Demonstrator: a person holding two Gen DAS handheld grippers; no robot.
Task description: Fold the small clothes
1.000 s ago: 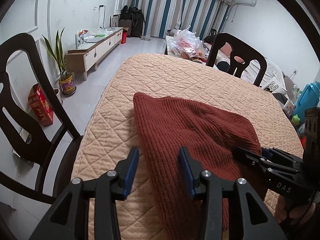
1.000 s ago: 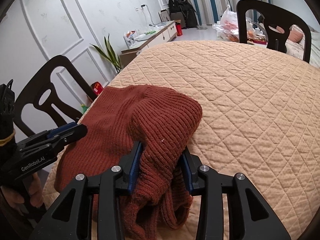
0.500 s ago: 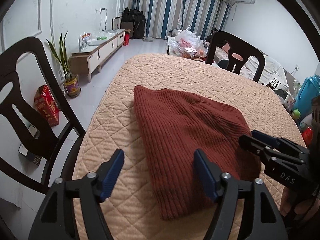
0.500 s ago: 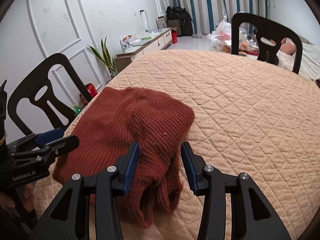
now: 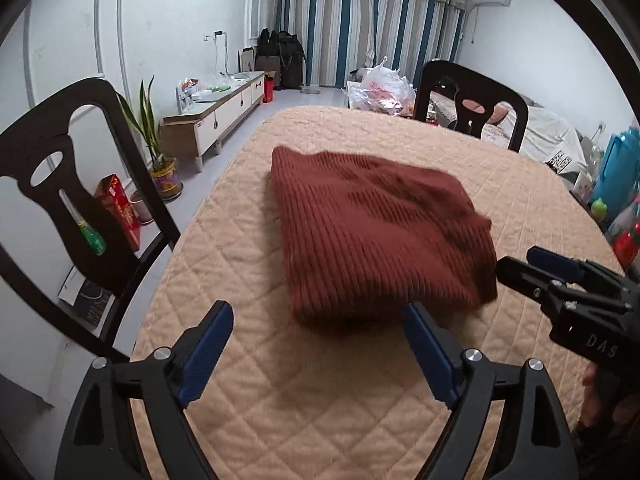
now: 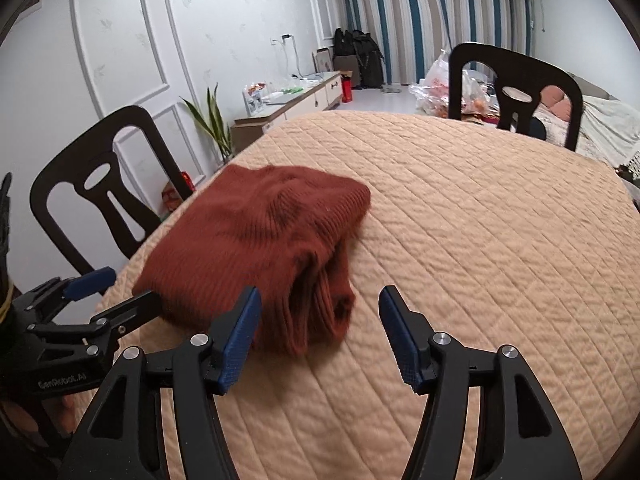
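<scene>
A rust-red ribbed knit garment (image 5: 372, 236) lies folded into a thick rectangle on the quilted beige table cover (image 5: 320, 400); it also shows in the right wrist view (image 6: 256, 236). My left gripper (image 5: 316, 324) is open and empty, just in front of the garment's near edge. My right gripper (image 6: 320, 312) is open and empty, at the garment's right near corner, not touching it. Each gripper shows in the other's view: the right gripper (image 5: 540, 264) beside the garment's right edge, the left gripper (image 6: 112, 288) at its left edge.
Dark wooden chairs stand at the table's left side (image 5: 72, 184) and far side (image 5: 472, 100). A low cabinet (image 5: 216, 116), a potted plant (image 5: 156, 152) and a red box (image 5: 120, 208) are on the floor to the left. Bottles (image 5: 624, 232) stand at the right.
Both grippers opened wide, let go of the garment and drew back towards me. The folded garment now lies flat on the table cover.
</scene>
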